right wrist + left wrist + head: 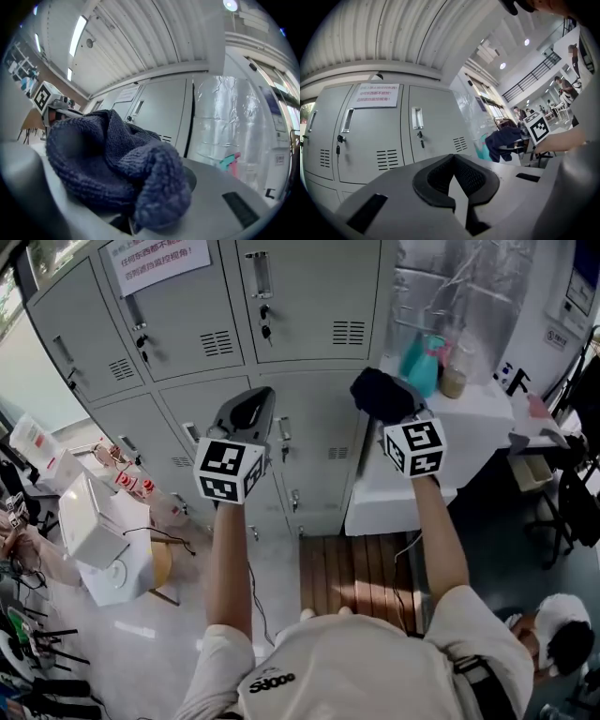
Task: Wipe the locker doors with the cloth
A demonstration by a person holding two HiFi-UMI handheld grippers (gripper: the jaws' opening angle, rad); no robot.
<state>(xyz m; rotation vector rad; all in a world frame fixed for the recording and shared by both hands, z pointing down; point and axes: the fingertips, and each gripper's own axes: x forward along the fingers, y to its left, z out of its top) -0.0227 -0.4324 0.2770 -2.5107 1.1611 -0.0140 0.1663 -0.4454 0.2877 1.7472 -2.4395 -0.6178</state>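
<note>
Grey metal locker doors point(309, 296) fill the wall ahead and show again as locker doors point(375, 136) in the left gripper view. My right gripper point(394, 404) is raised in front of the lockers' right edge, shut on a bunched dark blue cloth point(377, 390). That cloth point(112, 159) covers the jaws in the right gripper view. My left gripper point(251, 407) is held up beside it, apart from the doors. Its black pads point(440, 176) meet at the tip with nothing between them. The cloth point(504, 140) is also visible off to the right in the left gripper view.
A white cabinet point(469, 427) stands right of the lockers, carrying a teal spray bottle point(424, 362) and a jar point(455, 381). Clear plastic sheeting point(469, 287) hangs behind it. White boxes point(89, 521) clutter the floor at left. A wooden pallet point(361, 577) lies underfoot.
</note>
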